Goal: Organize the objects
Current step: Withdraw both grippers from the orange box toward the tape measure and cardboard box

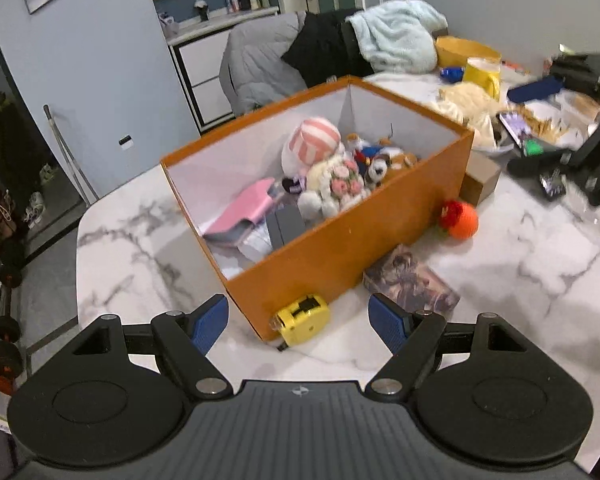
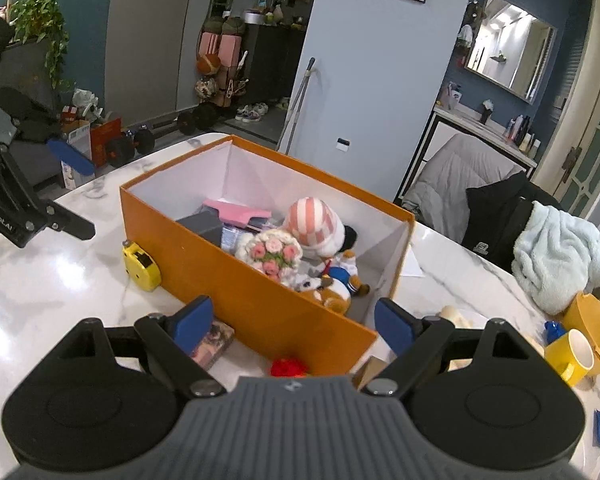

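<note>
**A:** Biggest thing first: white marble desk, with an orange box sitting in the middle of it, open top, white inside. What's in there?

**B:** Mostly plush stuff. A pink-striped plush, a crochet flower bouquet, a small bear in blue and white, plus a pink case at the other end, lying next to something grey.

**A:** And outside the box?

**B:** On the desk right against the box's near wall: an illustrated card box lying flat, an orange-and-red plush ball near the corner, and a yellow tape measure touching the other corner. (Yellow mug and bowl are off to the side with the clutter.)

**A:** Tongs?

**B:** Left tongs are spread wide, nothing gripped, tape measure sits just ahead between the blue pads. Right tongs are also wide and empty, hovering over the box's near wall.
</note>
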`<state>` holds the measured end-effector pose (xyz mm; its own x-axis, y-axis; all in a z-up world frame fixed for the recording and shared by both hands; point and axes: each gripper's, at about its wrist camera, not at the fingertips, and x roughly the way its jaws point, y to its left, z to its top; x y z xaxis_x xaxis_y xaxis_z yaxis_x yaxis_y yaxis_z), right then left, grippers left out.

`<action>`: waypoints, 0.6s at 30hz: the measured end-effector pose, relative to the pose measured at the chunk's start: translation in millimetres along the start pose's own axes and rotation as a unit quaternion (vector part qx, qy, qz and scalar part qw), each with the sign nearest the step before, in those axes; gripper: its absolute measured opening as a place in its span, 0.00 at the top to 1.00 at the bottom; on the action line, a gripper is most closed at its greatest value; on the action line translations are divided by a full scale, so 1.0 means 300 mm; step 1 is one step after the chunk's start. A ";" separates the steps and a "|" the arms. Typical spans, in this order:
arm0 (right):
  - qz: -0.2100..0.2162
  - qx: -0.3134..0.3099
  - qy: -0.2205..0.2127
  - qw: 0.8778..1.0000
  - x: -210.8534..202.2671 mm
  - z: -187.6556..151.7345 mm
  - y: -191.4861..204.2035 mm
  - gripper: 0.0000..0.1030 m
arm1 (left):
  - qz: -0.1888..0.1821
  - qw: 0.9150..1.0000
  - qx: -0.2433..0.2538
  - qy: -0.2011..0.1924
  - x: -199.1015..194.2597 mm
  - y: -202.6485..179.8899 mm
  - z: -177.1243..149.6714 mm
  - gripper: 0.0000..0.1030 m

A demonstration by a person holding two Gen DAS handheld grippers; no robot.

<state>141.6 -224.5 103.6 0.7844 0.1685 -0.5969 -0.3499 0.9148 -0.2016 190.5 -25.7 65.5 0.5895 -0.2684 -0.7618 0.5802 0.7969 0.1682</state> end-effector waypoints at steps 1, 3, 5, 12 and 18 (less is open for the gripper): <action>0.002 0.007 -0.003 1.000 0.000 -0.010 -0.011 0.13 | 0.000 1.000 0.004 0.003 0.008 -0.006 -0.006 0.11; 0.005 0.022 -0.007 1.000 0.006 -0.032 -0.034 0.12 | -0.002 1.000 0.004 0.006 0.021 -0.014 -0.016 0.11; 0.005 0.035 -0.009 0.999 0.017 -0.062 -0.054 0.12 | -0.006 1.000 -0.001 0.005 0.032 -0.022 -0.026 0.11; -0.003 0.079 0.000 0.997 0.084 -0.157 -0.105 0.12 | 0.006 1.000 -0.008 0.014 0.085 -0.058 -0.078 0.11; -0.011 0.109 0.008 0.994 0.115 -0.206 -0.135 0.12 | 0.012 0.999 -0.043 0.026 0.142 -0.031 -0.116 0.11</action>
<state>151.2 -278.4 43.0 0.7819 0.1441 -0.6065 -0.2129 0.9762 -0.0426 190.7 -25.6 9.8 0.5711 -0.2213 -0.7905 0.5139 0.8473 0.1341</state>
